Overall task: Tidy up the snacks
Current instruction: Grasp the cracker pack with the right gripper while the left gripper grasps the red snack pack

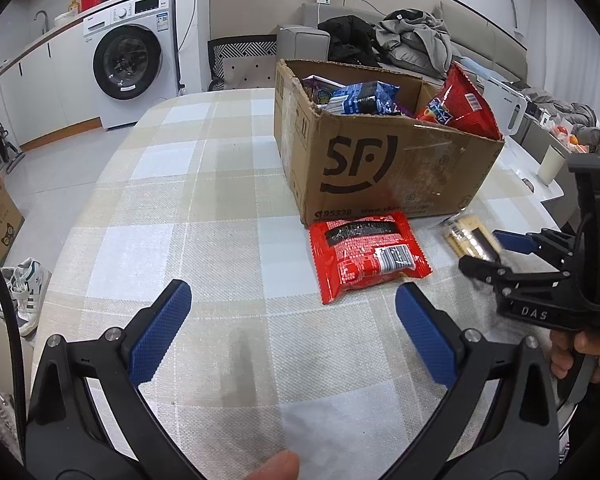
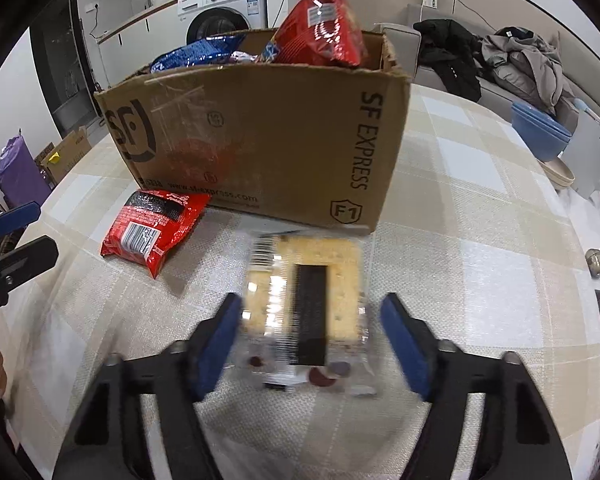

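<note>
Lying left of the cracker packet (image 2: pixel 304 304), a red snack bag (image 2: pixel 152 230) touches the cardboard box (image 2: pixel 260 140) that blocks the table's (image 2: pixel 480 240) far edge. Left gripper (image 1: pixel 292 328) gapes empty; right gripper (image 2: pixel 306 336) straddles the blurred packet, right pad apart, left contact unclear.

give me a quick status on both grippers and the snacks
Left gripper open, empty. Right gripper open around cracker pack, right finger clear. Red snack bag beside cardboard box. Nothing blocking.

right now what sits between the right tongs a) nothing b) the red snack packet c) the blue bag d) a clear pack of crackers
d: the right tongs straddle the clear pack of crackers lying on the tablecloth; the red snack packet lies off to the side by the cardboard box.
</note>
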Action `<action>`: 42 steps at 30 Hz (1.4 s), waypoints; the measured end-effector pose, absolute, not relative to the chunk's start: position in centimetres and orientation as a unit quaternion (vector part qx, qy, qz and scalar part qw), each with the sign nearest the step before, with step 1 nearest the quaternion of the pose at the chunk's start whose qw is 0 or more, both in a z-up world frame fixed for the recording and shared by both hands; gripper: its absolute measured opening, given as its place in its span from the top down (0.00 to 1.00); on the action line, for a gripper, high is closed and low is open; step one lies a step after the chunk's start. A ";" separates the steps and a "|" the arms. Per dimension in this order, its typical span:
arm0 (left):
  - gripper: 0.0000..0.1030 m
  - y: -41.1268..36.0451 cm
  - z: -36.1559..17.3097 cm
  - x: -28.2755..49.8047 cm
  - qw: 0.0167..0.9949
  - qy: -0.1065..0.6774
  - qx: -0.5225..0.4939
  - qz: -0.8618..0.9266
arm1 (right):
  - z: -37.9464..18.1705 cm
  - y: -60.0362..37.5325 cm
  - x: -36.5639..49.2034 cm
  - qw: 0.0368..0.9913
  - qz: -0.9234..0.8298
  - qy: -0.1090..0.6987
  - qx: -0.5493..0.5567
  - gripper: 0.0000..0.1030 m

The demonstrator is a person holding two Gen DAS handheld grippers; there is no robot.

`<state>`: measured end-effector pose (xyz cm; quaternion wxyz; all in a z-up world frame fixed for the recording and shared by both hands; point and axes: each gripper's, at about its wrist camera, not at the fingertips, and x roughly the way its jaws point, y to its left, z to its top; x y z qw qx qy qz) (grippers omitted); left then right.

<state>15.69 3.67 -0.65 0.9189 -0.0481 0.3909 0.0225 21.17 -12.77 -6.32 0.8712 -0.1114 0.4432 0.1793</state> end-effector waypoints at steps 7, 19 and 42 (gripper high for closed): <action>0.01 3.3 -1.1 16.0 0.917 0.397 -0.046 0.020 | -6.1 -13.6 20.1 0.868 0.195 0.442 -0.114 0.42; 0.01 2.6 -1.7 16.2 0.913 0.405 -0.041 0.011 | -4.8 -14.6 20.5 0.881 0.196 0.424 -0.082 0.42; 0.01 -1.8 -4.9 22.5 0.888 0.457 -0.048 -0.008 | -0.6 -17.5 19.2 0.893 0.214 0.394 -0.044 0.42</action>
